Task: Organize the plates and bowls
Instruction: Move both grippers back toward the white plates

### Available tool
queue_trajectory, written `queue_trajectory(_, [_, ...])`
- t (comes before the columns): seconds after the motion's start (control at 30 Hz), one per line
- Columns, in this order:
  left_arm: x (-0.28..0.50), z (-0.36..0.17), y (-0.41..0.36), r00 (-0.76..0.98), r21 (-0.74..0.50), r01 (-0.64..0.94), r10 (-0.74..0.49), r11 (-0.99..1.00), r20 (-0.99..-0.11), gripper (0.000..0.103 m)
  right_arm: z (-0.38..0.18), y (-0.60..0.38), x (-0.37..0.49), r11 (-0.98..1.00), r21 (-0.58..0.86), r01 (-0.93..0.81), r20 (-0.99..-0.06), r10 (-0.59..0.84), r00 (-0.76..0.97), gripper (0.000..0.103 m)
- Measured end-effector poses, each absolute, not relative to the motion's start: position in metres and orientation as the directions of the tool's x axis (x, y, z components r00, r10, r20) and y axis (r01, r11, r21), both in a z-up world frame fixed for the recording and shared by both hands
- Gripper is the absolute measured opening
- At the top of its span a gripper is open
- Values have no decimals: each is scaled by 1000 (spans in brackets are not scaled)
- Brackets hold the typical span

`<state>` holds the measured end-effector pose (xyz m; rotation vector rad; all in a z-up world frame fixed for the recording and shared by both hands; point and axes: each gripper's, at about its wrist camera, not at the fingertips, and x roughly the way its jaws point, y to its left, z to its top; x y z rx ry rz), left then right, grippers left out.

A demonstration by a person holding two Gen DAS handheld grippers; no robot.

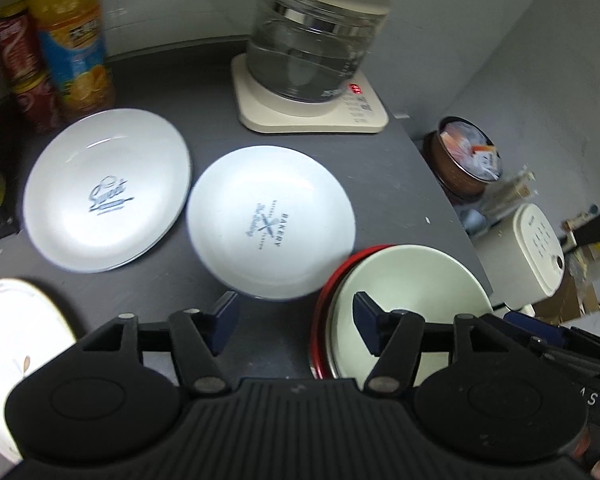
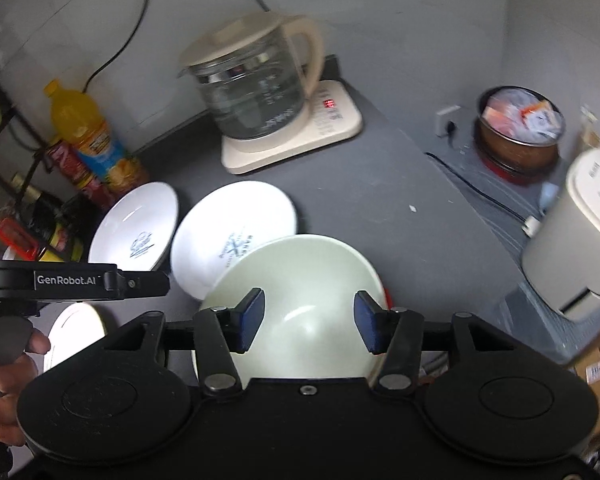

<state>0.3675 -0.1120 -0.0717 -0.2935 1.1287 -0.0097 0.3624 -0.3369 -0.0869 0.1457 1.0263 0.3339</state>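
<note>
**Pale green bowl lay under the right gripper, both grippers empty**

The pale green ceramic bowl (image 2: 300,280) sat at the near right edge of the dark grey bench (image 2: 380,208), nested on a red-rimmed dish (image 1: 320,320) of which only a crescent showed. It lay directly below and ahead of the right gripper (image 2: 309,318), whose blue-padded fingers stood wide apart over the bowl's hollow and held nothing. In the left wrist view the same bowl lay off to the right of the left gripper (image 1: 296,322), which was likewise spread open and empty above bare bench. By my judgement the right gripper was the nearer one and better placed for a grasp on the bowl's rim; being round, the bowl offered no long axis to line up with.

Just beyond the bowl, touching or slightly overlapped by its rim, lay a white round plate printed "BAKERY" (image 1: 270,222) in blue with a crossed-utensil mark. Beside that to the left lay a second white round plate lettered "Sweet" (image 1: 106,190) in blue script. A third white plate with a thin gold line (image 1: 8,340) showed at the near left, partly cut off.

Further back stood a glass kettle with a cream lid (image 2: 256,88) on a cream base showing a red lit display, and an orange juice bottle (image 2: 88,136) by a red snack can (image 1: 20,68). The left gripper's arm read "GenRobot.AI" in the right wrist view.
</note>
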Motion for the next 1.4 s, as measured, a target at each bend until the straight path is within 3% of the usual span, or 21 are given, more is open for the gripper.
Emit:
queue_trajectory(0.17, [356,-71,-109,441,-225,-213,-112,951,-891,64,-88,-329,369,916,279,-290,-813,386,437,57])
queue_trajectory(0.43, [331,-70,-101,445,-211,-355,-33,911,-895,69,-84,-314,376,866,247,-435,-807,432,403,80])
queue_trajectory(0.67, [304,-71,-95,439,-191,-487,50,852,-897,83,-83,-300,381,804,229,-549,-797,479,369,88])
queue_trajectory(0.87, [283,-71,-91,431,-192,-558,84,807,-899,88,-84,-284,384,749,232,-620,-793,515,325,91])
queue_trajectory(1.13, [262,-68,-78,429,-187,-641,145,744,-891,89,-86,-259,384,685,243,-687,-787,553,273,101])
queue_trajectory(1.4, [242,-67,-70,415,-182,-695,181,696,-892,90,-87,-236,382,632,269,-726,-776,589,225,103])
